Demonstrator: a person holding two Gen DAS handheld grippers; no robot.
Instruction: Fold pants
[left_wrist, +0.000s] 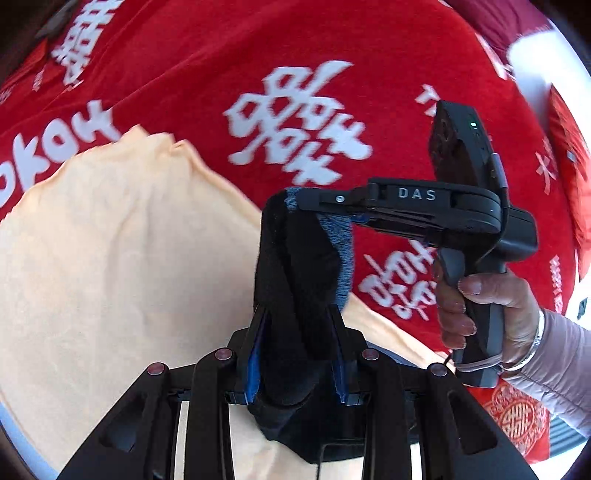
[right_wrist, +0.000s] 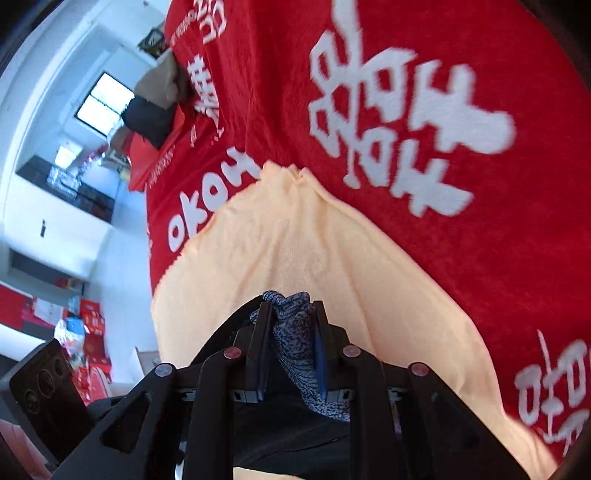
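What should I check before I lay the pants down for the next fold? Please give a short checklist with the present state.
1. Left gripper shut on the pants: ok.
2. Right gripper shut on the grey-blue waistband: ok.
3. Pants stretched between both grippers: ok.
4. Peach towel lies flat on the red blanket: ok, only slightly wrinkled.
5. Pant legs hang straight and even: cannot tell, hidden below.
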